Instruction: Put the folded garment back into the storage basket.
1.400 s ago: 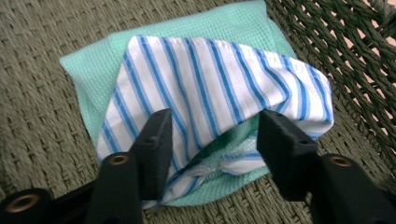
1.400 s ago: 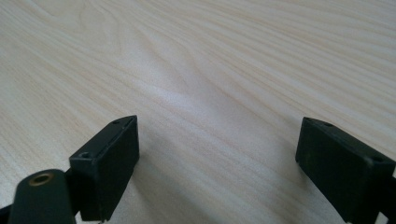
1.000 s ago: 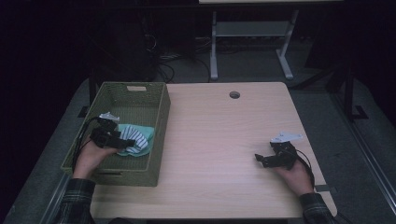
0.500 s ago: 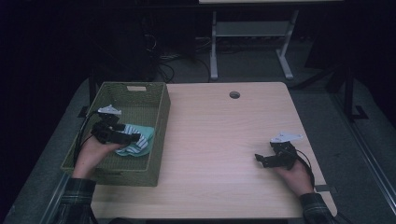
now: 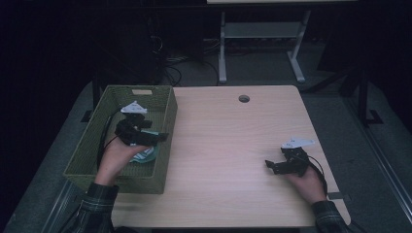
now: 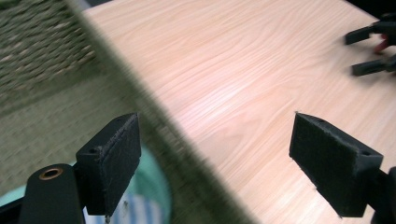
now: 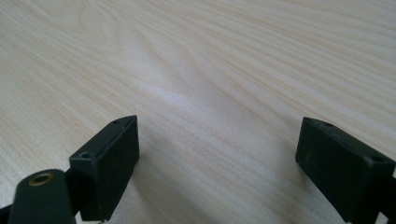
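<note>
A green woven basket (image 5: 116,180) stands on the left part of the wooden table (image 5: 228,136). A teal and white striped cloth (image 5: 145,155) lies on its floor, near the right wall. My left gripper (image 5: 162,137) hovers above the basket, open, with its jaws reaching over the right wall. In the left gripper view the left gripper (image 6: 217,140) has nothing between its jaws, and the cloth (image 6: 147,205) shows below the left jaw. My right gripper (image 5: 269,166) rests low on the table at the right, open and holding nothing; the right gripper (image 7: 219,149) has bare wood between its jaws.
The basket wall (image 6: 42,46) runs across the left gripper view, with the right gripper (image 6: 373,46) far off on the table (image 6: 233,70). A round cable hole (image 5: 244,98) sits near the table's far edge. A white metal frame (image 5: 262,34) stands on the floor behind.
My left gripper has risen off the cloth and swung right, over the basket's right wall. The cloth stays in the basket. The right gripper has not moved.
</note>
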Available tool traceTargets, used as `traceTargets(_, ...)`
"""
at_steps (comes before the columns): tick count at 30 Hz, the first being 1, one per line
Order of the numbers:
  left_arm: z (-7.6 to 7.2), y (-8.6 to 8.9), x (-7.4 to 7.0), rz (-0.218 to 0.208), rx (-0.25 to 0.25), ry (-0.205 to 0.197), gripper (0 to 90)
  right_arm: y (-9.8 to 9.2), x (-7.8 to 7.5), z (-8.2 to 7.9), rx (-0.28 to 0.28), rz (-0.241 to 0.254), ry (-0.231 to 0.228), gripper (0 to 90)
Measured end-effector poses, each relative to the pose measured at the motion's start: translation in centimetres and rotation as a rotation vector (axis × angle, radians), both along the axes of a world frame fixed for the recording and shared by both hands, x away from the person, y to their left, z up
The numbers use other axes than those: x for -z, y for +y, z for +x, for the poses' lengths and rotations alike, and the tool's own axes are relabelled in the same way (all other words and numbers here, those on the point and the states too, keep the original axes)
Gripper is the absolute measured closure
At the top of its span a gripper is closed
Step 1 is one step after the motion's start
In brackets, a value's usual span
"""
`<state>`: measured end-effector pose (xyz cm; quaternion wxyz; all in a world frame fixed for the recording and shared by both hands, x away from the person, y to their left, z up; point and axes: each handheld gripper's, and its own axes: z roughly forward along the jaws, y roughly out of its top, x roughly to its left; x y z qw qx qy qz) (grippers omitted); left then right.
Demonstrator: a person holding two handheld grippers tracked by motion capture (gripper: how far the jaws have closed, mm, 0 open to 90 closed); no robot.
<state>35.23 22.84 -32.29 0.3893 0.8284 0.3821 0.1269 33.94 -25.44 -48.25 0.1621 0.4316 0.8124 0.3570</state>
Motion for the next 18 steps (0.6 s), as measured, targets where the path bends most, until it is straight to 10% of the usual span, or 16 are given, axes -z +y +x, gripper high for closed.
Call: traceTargets(18,-1.3,-10.0,1.8,-0.01,0.149,-0.035,16.1,0.0,0.0,0.0,0.0,0.0,0.0,12.9)
